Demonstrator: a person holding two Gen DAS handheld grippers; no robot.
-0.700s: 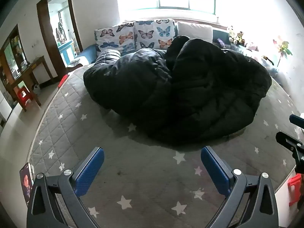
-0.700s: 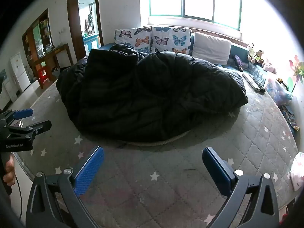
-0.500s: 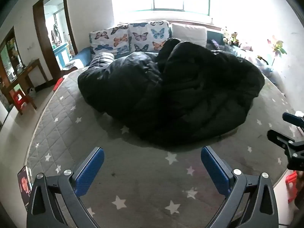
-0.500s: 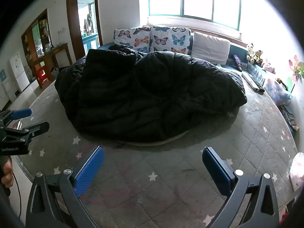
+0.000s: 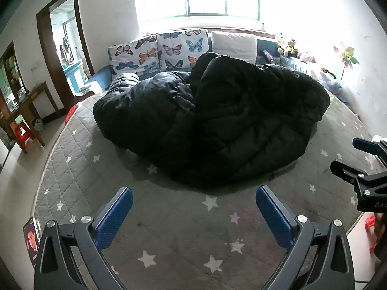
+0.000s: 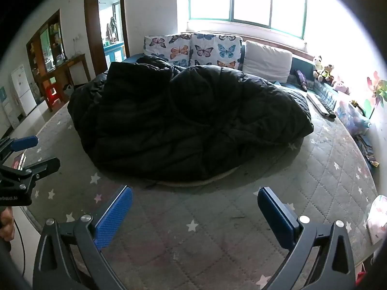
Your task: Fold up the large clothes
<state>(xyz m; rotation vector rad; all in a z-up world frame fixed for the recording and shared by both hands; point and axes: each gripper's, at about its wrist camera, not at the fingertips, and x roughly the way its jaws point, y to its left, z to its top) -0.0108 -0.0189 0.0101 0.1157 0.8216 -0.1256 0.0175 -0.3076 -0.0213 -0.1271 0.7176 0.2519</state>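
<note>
A big black puffer coat (image 5: 212, 120) lies bunched in a heap on the grey star-patterned mattress (image 5: 169, 229); the right wrist view shows the same coat (image 6: 188, 123) spread wide. My left gripper (image 5: 193, 193) hangs open above bare mattress, short of the coat's near edge, with nothing between its blue pads. My right gripper (image 6: 194, 194) is likewise open and empty over the mattress (image 6: 217, 229) in front of the coat. Each gripper shows at the edge of the other's view, the right one (image 5: 355, 157) and the left one (image 6: 31, 152).
Butterfly cushions (image 5: 157, 53) and a white pillow (image 6: 266, 61) lean at the head under the window. Soft toys (image 6: 324, 70) and a remote (image 6: 321, 105) lie along the right side. A phone (image 5: 31, 236) rests at the mattress's left edge. A wooden table (image 5: 24, 111) and red stool stand on the floor.
Both grippers have drifted slightly, so the coat sits a little lower and nearer in the views. Both stay open and empty.
</note>
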